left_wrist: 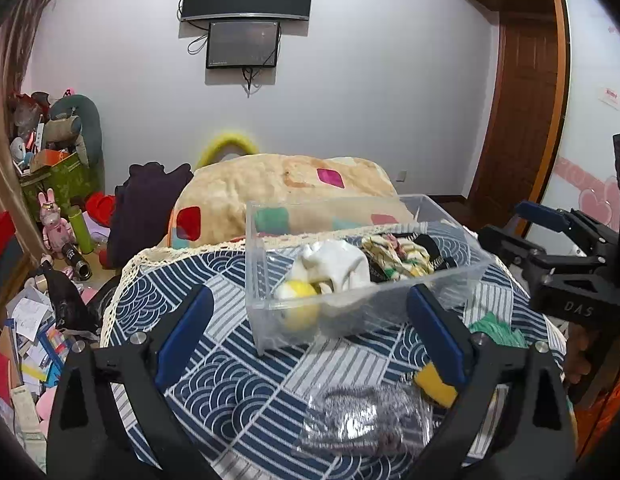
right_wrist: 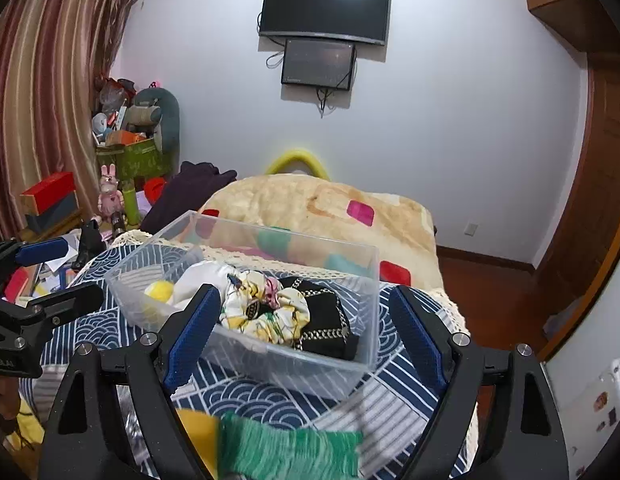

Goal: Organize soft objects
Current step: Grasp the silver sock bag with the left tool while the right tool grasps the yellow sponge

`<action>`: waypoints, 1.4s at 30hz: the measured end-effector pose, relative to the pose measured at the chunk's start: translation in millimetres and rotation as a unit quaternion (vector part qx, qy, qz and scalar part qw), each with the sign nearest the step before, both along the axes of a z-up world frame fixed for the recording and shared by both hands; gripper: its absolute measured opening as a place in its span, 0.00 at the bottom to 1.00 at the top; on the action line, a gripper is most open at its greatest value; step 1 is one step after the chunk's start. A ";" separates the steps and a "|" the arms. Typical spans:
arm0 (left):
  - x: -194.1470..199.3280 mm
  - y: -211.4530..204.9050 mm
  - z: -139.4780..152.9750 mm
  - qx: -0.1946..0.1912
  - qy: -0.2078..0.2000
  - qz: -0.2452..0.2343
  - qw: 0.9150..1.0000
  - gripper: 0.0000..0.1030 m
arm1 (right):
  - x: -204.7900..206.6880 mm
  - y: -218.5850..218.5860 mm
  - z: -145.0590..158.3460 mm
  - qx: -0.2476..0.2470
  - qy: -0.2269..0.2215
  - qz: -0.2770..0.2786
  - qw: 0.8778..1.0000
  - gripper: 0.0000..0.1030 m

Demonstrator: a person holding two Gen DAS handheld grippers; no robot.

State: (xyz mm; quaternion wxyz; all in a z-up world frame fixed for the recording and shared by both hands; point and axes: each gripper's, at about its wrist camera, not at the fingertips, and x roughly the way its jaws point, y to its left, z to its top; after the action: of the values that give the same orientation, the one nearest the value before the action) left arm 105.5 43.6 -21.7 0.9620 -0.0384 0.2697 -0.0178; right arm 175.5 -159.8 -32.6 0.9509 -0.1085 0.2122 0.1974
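Clear bin (right_wrist: 246, 320) on the patterned table (left_wrist: 214, 392) already holds white cloth, yellow ball, floral scrunchie and black pouch. Left tongs (left_wrist: 310, 332) spread wide, empty, just short of the bin. Right tongs (right_wrist: 302, 340) also spread, empty. Green-yellow sponge (right_wrist: 286, 452) lies in front of the bin, below the right tongs. Silver mesh item (left_wrist: 362, 420) nearby too. Likely next: drop straight onto the sponge, pinch its middle, clear the bin rim.

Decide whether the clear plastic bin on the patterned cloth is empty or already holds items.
Partly filled: the clear bin holds a white cloth, a floral scrunchie and a black chained pouch; no lid.
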 end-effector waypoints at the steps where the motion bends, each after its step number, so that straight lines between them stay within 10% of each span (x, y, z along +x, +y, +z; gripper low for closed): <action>1: -3.2 -0.8 -1.2 0.001 0.001 -0.002 1.000 0.96 | -2.2 -2.1 -0.7 0.002 -0.001 0.000 1.000 0.82; 29: -24.4 -39.2 -92.6 -0.020 0.122 -0.059 0.991 0.99 | -45.6 -10.2 -59.4 0.041 0.090 0.046 0.994 0.80; 42: -29.6 -37.3 -97.1 -0.023 0.112 -0.050 0.992 0.57 | -42.7 12.0 -78.8 0.025 0.124 0.079 0.989 0.59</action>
State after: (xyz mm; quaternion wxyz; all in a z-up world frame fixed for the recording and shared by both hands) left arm 75.9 6.3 -118.7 0.9224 -0.0482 0.3772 -0.0680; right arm 132.8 -147.7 -111.3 0.9009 -0.0762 0.3145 0.2892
